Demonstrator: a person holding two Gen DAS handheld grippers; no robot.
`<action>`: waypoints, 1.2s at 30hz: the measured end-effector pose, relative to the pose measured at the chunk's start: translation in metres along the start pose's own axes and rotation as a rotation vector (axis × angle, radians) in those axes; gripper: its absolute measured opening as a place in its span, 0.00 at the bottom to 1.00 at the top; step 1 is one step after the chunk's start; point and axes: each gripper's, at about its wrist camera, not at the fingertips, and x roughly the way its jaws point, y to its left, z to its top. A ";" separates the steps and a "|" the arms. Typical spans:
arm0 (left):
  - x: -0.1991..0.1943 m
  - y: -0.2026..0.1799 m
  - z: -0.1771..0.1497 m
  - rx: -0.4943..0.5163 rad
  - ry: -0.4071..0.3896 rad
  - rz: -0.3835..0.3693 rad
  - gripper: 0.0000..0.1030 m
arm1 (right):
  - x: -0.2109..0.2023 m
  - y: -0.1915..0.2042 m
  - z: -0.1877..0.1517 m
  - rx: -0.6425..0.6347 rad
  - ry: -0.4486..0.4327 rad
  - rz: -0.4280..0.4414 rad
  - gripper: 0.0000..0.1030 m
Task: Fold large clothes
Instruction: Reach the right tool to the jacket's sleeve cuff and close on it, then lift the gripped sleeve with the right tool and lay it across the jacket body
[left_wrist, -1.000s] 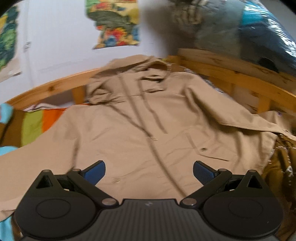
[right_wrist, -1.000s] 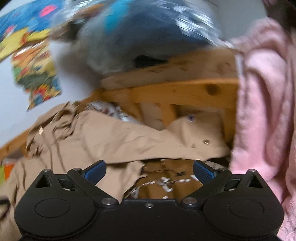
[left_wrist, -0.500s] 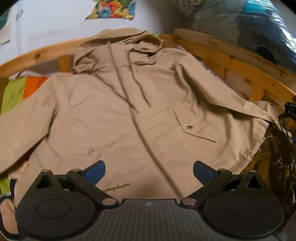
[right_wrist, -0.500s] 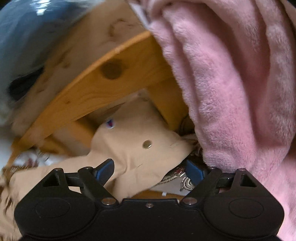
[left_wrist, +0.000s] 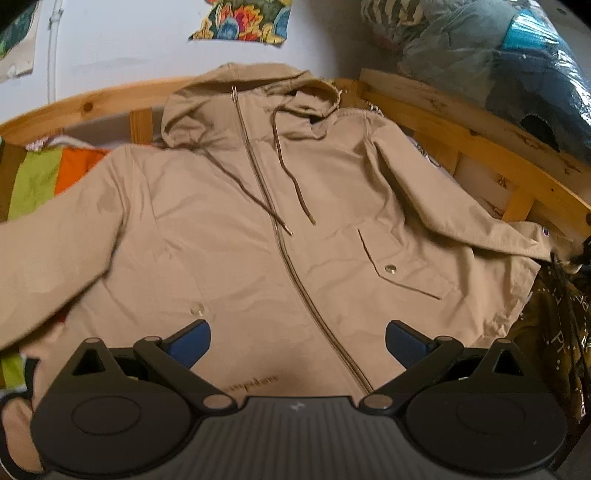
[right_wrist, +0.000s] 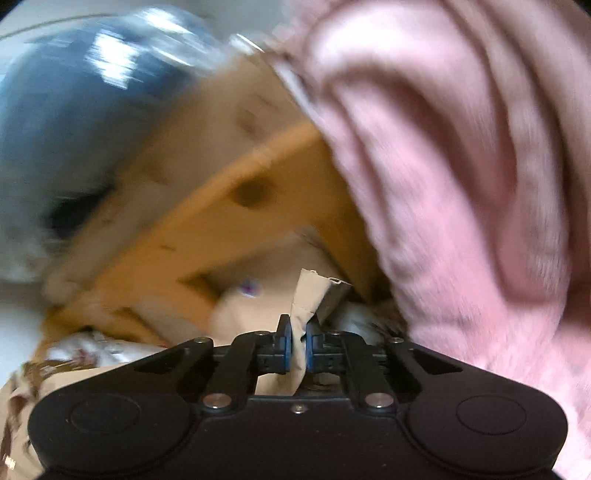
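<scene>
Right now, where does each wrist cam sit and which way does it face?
Left wrist: on the left gripper, jaws open, over the hem of the beige jacket, facing up its zipper to the hood and wooden bed rail.
Right wrist: on the right gripper, shut on the sleeve cuff, facing the rail and pink blanket; blurred.
Shared: jacket, rail. No hand visible.

Wooden bed frame (left_wrist: 461, 133) runs along the far and right sides. Beige hooded jacket (left_wrist: 229, 229) is spread flat across the bed, lying over a striped blanket (left_wrist: 37, 177) on the left and brown patterned cloth (left_wrist: 546, 332) on the right.
</scene>
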 end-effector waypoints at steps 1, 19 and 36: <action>-0.001 0.002 0.004 0.005 -0.009 -0.001 1.00 | -0.011 0.004 0.001 -0.025 -0.025 0.043 0.06; -0.056 0.126 0.047 -0.286 -0.297 0.063 1.00 | -0.146 0.275 -0.137 -0.803 -0.123 1.345 0.06; -0.008 0.196 0.016 -0.351 -0.169 0.217 1.00 | -0.083 0.224 -0.229 -1.244 0.304 1.273 0.73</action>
